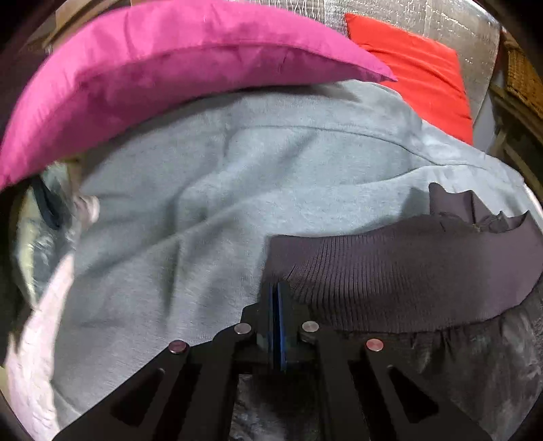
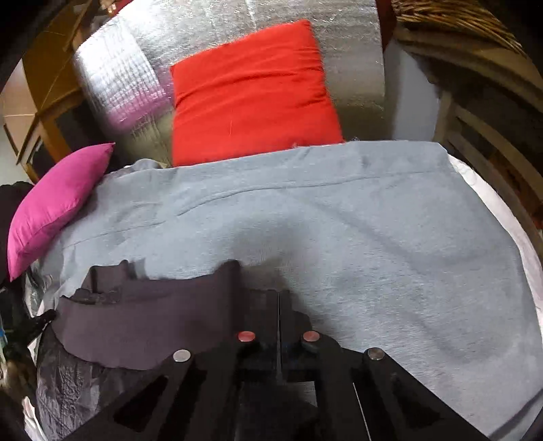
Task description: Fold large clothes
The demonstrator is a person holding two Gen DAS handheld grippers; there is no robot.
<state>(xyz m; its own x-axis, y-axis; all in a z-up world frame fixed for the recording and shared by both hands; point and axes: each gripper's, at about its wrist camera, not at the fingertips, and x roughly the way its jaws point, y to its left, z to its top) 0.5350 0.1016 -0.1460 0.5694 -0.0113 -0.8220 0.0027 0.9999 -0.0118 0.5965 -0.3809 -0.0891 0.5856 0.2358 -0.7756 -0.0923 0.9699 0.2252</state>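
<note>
Left wrist view: pale pink cloth (image 1: pixel 37 339) at 8 o'clock, seen only here; magenta cushion (image 1: pixel 163 78) at 11; left gripper (image 1: pixel 279 298), jaws together, clamped on the dark ribbed hem (image 1: pixel 407 271) at 4, atop the grey garment (image 1: pixel 203 203). Right wrist view: right gripper (image 2: pixel 278 302), jaws together at that hem's right end; whole red cushion (image 2: pixel 251 95) at 12; wicker basket (image 2: pixel 458 20) at 1.

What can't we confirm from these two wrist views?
- Left gripper fingertips: left view, buried at the dark ribbed hem.
- Garment body below the hem: both views, gripper frames cover it.
- Surface under the grey sweatshirt: covered.
- Left edge clutter: left view, blurred.
</note>
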